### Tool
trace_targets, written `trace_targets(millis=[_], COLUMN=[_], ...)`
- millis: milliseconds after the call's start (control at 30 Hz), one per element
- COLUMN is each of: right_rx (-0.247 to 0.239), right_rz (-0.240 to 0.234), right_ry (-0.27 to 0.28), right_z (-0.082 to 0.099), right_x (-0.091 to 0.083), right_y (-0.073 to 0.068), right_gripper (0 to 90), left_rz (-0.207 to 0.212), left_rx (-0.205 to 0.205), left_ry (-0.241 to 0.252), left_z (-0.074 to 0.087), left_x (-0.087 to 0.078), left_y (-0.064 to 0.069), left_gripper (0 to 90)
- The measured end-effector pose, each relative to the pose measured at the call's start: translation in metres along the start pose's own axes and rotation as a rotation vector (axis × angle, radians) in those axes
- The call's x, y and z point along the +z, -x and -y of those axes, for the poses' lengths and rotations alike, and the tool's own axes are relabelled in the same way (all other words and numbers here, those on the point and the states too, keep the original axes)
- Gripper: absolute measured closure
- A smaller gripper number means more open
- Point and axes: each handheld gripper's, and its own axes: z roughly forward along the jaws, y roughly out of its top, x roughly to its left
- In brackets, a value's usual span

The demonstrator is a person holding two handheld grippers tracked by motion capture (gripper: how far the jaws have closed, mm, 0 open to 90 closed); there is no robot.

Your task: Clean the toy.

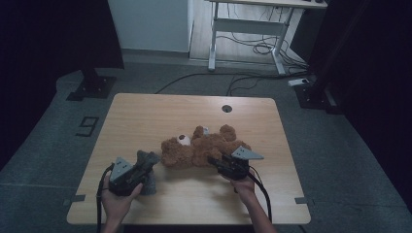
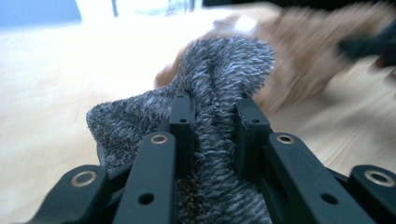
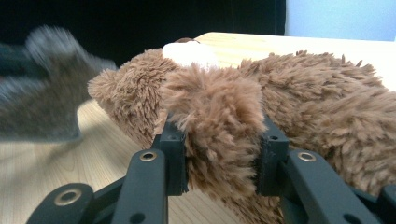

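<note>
Two tools, left clamping grey cloth, right clamping teddy bear.

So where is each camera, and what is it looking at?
High view: above the table, looking forward and down; both hands and forearms show, left claw and right claw.
Left gripper view: on the left claw, looking along its black jaws, shut on the grey fuzzy cloth.
Right gripper view: on the right claw, jaws shut on a limb of the brown teddy bear.
Shared: the bear and the cloth appear in all three.
</note>
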Motion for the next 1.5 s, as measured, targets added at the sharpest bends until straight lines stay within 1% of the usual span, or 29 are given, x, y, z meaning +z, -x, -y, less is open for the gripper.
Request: trace_targets(millis=[67, 100, 133, 167, 233, 267, 300, 333, 400, 433, 467, 500, 533, 600, 633, 667, 700, 733, 800, 867, 933, 1000, 1033, 1200, 1233, 1300, 1367, 1433, 1500], right_rx=[0.001, 0.003, 0.005, 0.007, 0.013, 0.014, 0.015, 0.016, 0.02, 0.022, 0.023, 0.023, 0.021, 0.023, 0.027, 0.029, 0.03, 0.028, 0.039, 0.039, 0.03, 0.026, 0.024, 0.018, 0.019, 0.019, 0.019, 0.02, 0.021], right_rz=[0.001, 0.001, 0.001, 0.001, 0.0, -0.001, -0.001, -0.001, -0.003, -0.004, -0.004, -0.004, -0.005, -0.01, -0.014, -0.02, -0.022, -0.027, -0.038, -0.042, -0.043, -0.044, -0.043, -0.039, -0.039, -0.038, -0.035, -0.034, -0.033], right_ry=[0.001, 0.003, 0.003, 0.003, 0.003, 0.003, 0.003, 0.003, 0.003, 0.003, 0.003, 0.003, 0.003, 0.001, 0.001, -0.001, -0.007, -0.012, -0.009, -0.012, -0.013, -0.014, -0.014, -0.016, -0.017, -0.017, -0.015, -0.015, -0.015], right_z=[0.0, 0.0, 0.0, 0.001, 0.001, 0.001, 0.001, 0.001, 0.001, 0.001, 0.001, 0.001, 0.001, 0.002, 0.002, 0.002, 0.002, 0.003, 0.004, 0.004, 0.005, 0.005, 0.005, 0.005, 0.005, 0.006, 0.006, 0.007, 0.007], right_x=[0.0, 0.0, 0.001, 0.001, 0.001, 0.001, 0.001, 0.001, 0.001, 0.001, 0.001, 0.001, 0.001, 0.001, 0.001, 0.001, 0.001, 0.001, 0.001, 0.002, 0.002, 0.003, 0.003, 0.003, 0.003, 0.003, 0.003, 0.003, 0.002], right_y=[0.0, 0.0, -0.001, -0.001, -0.001, -0.001, -0.001, -0.001, -0.001, -0.001, -0.001, -0.001, -0.001, -0.001, -0.001, 0.0, 0.001, 0.001, 0.002, 0.002, 0.001, 0.0, -0.001, -0.001, -0.001, -0.001, -0.002, -0.001, -0.001], right_gripper=[64.0, 64.2, 64.4, 64.5, 64.5, 64.6, 64.6, 64.6, 64.6, 64.6, 64.6, 64.7, 64.9, 65.3, 65.5, 65.9, 66.0, 66.3, 66.5, 66.7, 66.8, 66.8, 66.8, 66.9, 66.9, 66.9, 66.9, 66.9, 66.9], left_rz=[0.029, 0.048, 0.059, 0.071, 0.091, 0.114, 0.126, 0.136, 0.146, 0.148, 0.151, 0.157, 0.163, 0.158, 0.151, 0.149, 0.16, 0.162, 0.147, 0.15, 0.139, 0.125, 0.121, 0.11, 0.101, 0.056, 0.025, -0.023, -0.076], left_rx=[0.026, 0.046, 0.057, 0.076, 0.094, 0.103, 0.108, 0.124, 0.131, 0.13, 0.131, 0.116, 0.107, 0.095, 0.092, 0.081, 0.043, 0.023, 0.026, 0.022, 0.033, 0.054, 0.056, 0.043, 0.05, 0.09, 0.101, 0.093, 0.067], left_ry=[0.017, 0.019, 0.021, 0.027, 0.04, 0.045, 0.043, 0.028, 0.0, -0.026, -0.042, -0.067, -0.085, -0.119, -0.137, -0.136, -0.129, -0.123, -0.118, -0.118, -0.112, -0.104, -0.1, -0.075, -0.074, -0.07, -0.06, -0.044, -0.035], left_z=[-0.018, -0.029, -0.035, -0.045, -0.055, -0.061, -0.064, -0.067, -0.068, -0.067, -0.065, -0.061, -0.057, -0.048, -0.041, -0.037, -0.032, -0.03, -0.027, -0.025, -0.023, -0.022, -0.021, -0.019, -0.019, -0.018, -0.017, -0.014, -0.009], left_x=[0.005, 0.01, 0.014, 0.021, 0.032, 0.04, 0.046, 0.058, 0.075, 0.088, 0.096, 0.106, 0.114, 0.125, 0.132, 0.134, 0.134, 0.132, 0.13, 0.127, 0.124, 0.12, 0.117, 0.104, 0.101, 0.093, 0.087, 0.077, 0.068], left_y=[0.011, 0.018, 0.023, 0.032, 0.044, 0.053, 0.059, 0.068, 0.077, 0.081, 0.082, 0.083, 0.082, 0.081, 0.078, 0.075, 0.07, 0.065, 0.06, 0.057, 0.055, 0.054, 0.052, 0.041, 0.039, 0.037, 0.032, 0.021, 0.007], left_gripper=[72.2, 72.2, 72.2, 72.2, 72.2, 72.2, 72.2, 72.2, 72.2, 72.2, 72.2, 72.2, 72.2, 72.3, 72.3, 72.5, 72.7, 72.9, 73.5, 73.9, 74.1, 74.3, 74.4, 74.6, 74.7, 74.8, 74.8, 74.8, 74.8])
